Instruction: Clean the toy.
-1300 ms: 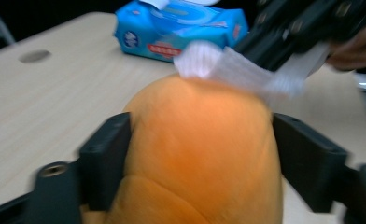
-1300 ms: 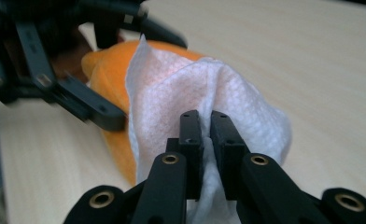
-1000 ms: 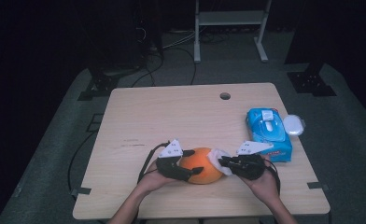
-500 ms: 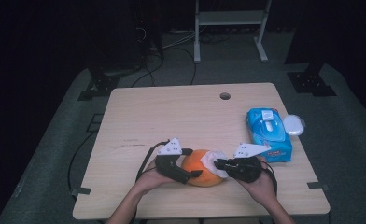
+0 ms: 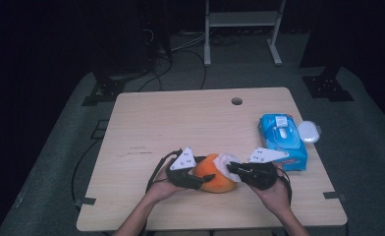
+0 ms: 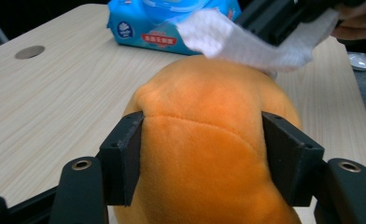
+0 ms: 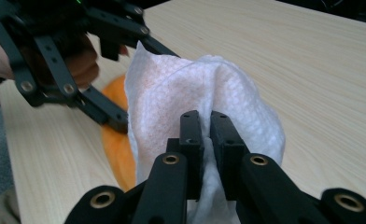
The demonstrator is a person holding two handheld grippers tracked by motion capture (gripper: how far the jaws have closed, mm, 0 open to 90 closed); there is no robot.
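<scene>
Near the surface (image 5: 146,123) front edge: orange plush toy (image 5: 215,174) clamped after closing by left gripper (image 6: 204,158); white wipe (image 7: 204,88) pinched by right gripper (image 7: 202,121), wiping apparently underway, unfinished.

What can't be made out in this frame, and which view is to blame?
- Underside of the orange plush toy: left gripper view, bottom edge cuts it off.
- Print on the blue wet-wipe pack: high view, too small.
- Where the white wipe touches the toy: right gripper view, wipe covers it.
</scene>
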